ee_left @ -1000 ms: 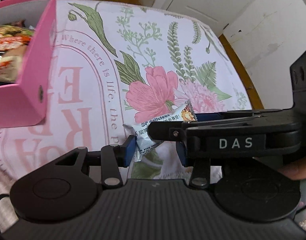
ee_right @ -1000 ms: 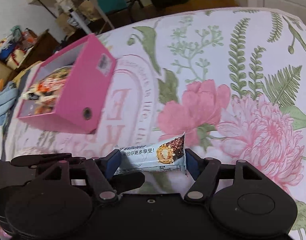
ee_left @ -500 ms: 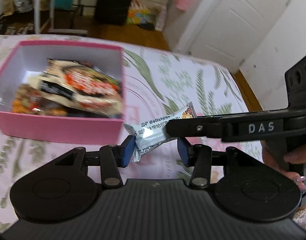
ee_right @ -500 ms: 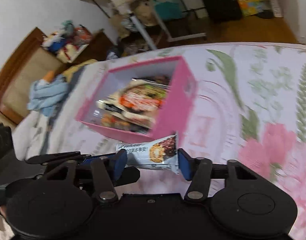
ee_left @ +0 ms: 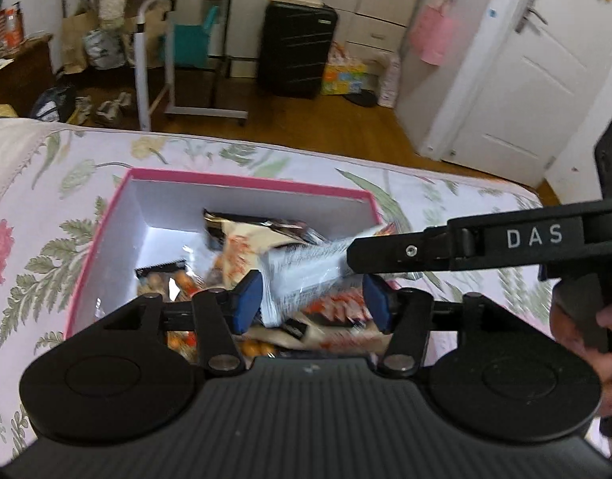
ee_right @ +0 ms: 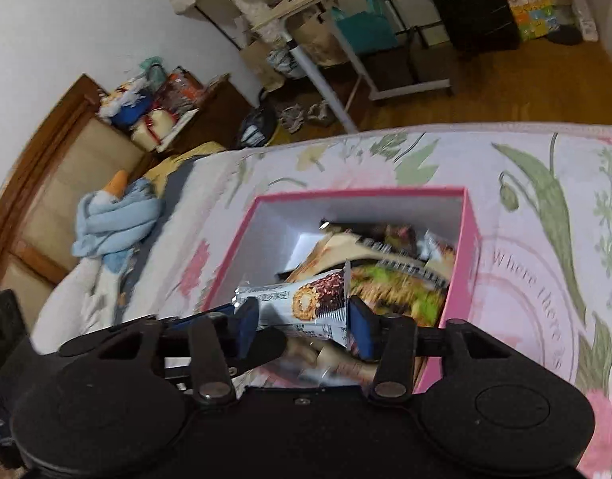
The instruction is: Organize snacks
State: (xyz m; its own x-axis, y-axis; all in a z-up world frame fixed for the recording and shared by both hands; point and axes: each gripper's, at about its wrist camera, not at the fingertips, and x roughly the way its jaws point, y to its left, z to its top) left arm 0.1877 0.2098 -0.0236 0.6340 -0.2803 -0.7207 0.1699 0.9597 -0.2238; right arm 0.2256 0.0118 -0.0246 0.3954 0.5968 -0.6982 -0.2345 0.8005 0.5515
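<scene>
Item: wafer bar point(ee_right: 302, 305), clamped endwise in my right gripper point(ee_right: 304, 319), left gripper point(ee_left: 311, 299) spread around it, now carried off the bedspread to above the pink box point(ee_right: 463, 247); release pending.

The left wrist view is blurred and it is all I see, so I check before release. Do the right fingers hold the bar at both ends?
Observer: Yes. In the right wrist view the right gripper has one finger pressed on each end of the bar.
Operator: What picture is on the wrapper? For me it is only a smear.
Observer: A chocolate roll with nuts and a pale filling, near the bar's right end.
Operator: Does anything lie left of the box, outside my view?
Observer: A light blue cloth lies on the bed, left of the box and apart from it.
</scene>
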